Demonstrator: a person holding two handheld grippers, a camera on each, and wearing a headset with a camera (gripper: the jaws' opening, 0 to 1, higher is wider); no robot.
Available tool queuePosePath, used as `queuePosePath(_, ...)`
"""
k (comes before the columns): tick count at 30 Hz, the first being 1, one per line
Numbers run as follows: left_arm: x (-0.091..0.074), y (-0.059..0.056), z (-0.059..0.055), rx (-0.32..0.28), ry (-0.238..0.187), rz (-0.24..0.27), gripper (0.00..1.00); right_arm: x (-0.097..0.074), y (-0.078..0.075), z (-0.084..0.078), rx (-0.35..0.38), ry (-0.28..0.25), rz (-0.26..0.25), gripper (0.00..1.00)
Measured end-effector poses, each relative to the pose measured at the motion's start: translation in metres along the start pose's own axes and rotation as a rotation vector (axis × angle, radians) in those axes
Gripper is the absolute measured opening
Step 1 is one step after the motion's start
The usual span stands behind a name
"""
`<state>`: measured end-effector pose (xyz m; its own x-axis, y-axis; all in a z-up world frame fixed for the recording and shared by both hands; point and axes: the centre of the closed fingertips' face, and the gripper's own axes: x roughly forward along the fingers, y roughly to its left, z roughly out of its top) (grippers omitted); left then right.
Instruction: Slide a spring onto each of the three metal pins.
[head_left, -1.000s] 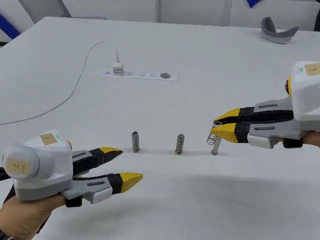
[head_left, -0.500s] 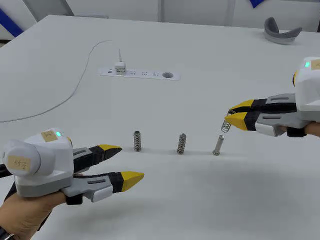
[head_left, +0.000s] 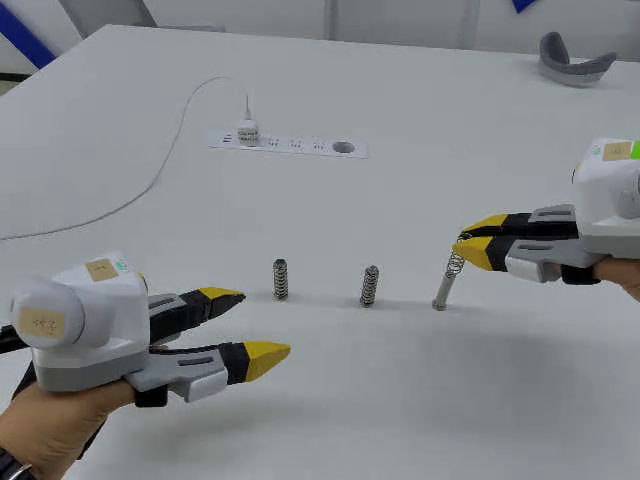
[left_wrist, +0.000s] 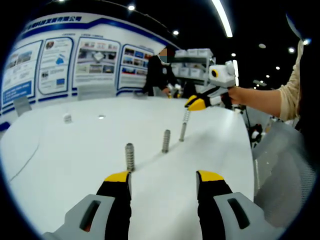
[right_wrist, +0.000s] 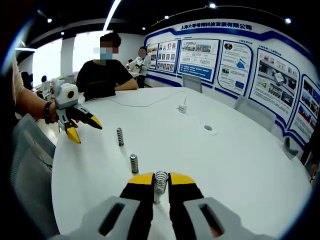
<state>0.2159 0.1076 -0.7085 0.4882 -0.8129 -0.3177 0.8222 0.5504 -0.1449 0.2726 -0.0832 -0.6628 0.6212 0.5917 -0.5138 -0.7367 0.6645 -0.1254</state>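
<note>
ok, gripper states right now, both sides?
Left gripper: open, holding nothing.
Right gripper: shut on a spring.

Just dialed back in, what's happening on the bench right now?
A person is working two handheld grippers at a white table. The right gripper is shut on a spring, holding it at the top of the rightmost pin, which leans a little. Whether it has started down the pin is hard to tell. The left pin and middle pin each already carry a spring. The left gripper hovers open nearby, holding nothing.
</note>
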Motion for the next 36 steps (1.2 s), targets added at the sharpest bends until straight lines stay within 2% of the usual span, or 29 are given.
queuePosePath(17,0.001,0.0,-0.003,-0.006,0.007,0.0,0.52,0.007,0.001,-0.013,0.011,0.012,0.002,0.12)
queuePosePath(36,0.003,0.001,-0.006,-0.016,0.006,-0.001,0.52,0.024,0.004,-0.032,0.03,0.041,-0.004,0.12)
